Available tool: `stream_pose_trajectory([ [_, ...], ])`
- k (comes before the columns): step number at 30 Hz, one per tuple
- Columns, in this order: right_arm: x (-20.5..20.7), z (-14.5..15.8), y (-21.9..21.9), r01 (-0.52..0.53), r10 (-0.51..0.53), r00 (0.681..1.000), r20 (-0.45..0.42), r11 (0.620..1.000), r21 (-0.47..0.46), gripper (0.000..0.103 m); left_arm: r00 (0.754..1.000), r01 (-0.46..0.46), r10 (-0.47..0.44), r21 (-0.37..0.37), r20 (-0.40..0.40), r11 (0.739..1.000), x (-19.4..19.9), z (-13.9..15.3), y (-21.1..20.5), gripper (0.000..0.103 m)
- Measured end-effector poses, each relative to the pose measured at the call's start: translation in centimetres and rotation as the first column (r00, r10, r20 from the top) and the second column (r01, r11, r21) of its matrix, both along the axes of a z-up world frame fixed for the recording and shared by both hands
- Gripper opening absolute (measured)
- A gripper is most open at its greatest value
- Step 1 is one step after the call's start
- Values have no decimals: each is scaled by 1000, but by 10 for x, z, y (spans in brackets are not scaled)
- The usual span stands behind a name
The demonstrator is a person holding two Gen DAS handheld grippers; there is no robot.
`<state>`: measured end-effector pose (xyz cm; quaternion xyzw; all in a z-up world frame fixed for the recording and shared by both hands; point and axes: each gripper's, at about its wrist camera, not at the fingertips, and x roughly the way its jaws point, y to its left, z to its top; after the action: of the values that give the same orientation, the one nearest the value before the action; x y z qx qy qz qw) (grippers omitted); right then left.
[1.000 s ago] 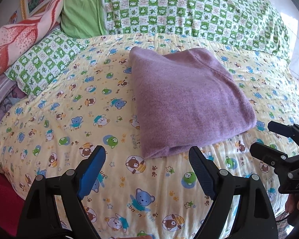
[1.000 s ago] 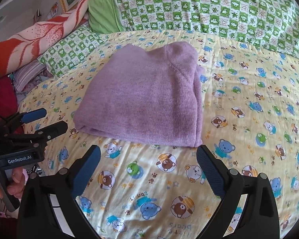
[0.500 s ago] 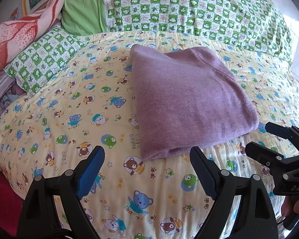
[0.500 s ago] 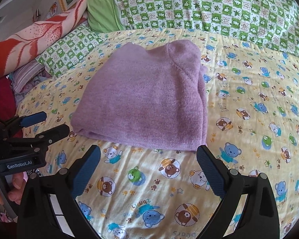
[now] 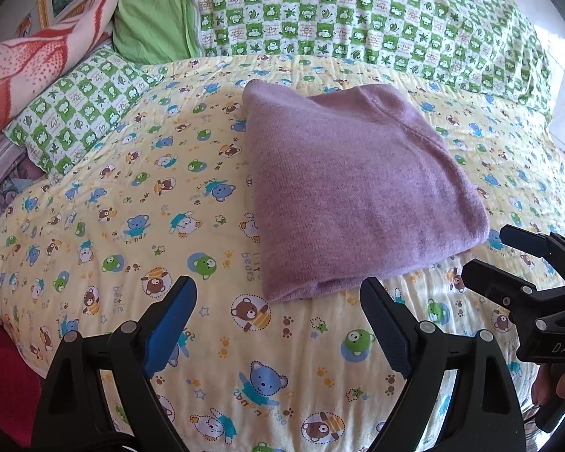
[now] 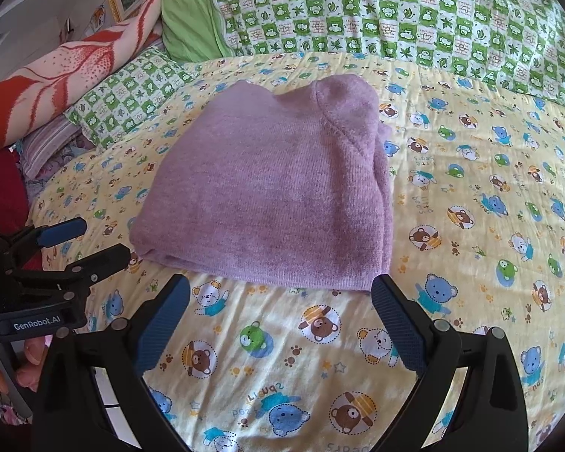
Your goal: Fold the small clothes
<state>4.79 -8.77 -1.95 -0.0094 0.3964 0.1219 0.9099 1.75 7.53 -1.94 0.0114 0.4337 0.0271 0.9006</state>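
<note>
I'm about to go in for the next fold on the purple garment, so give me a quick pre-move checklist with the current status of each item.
1. Left gripper open, nothing held: ok.
2. Right gripper open, nothing held: ok.
3. Purple garment lies flat on the bedspread, already folded into a rough rectangle: ok.
4. Near edge of the garment in front of both grippers, unobstructed: ok.
5. Layers even along the right-hand edge: not ok, they look slightly stepped.
6. Sleeves tucked inside: cannot tell.
</note>
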Motion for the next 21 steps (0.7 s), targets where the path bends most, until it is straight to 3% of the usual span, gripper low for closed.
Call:
stream_pose_trajectory([
  [21,6,11,-2,17,-17,1000,26,1000,11,97,1000,0,0,-7,12,1000,3,6,-3,89],
])
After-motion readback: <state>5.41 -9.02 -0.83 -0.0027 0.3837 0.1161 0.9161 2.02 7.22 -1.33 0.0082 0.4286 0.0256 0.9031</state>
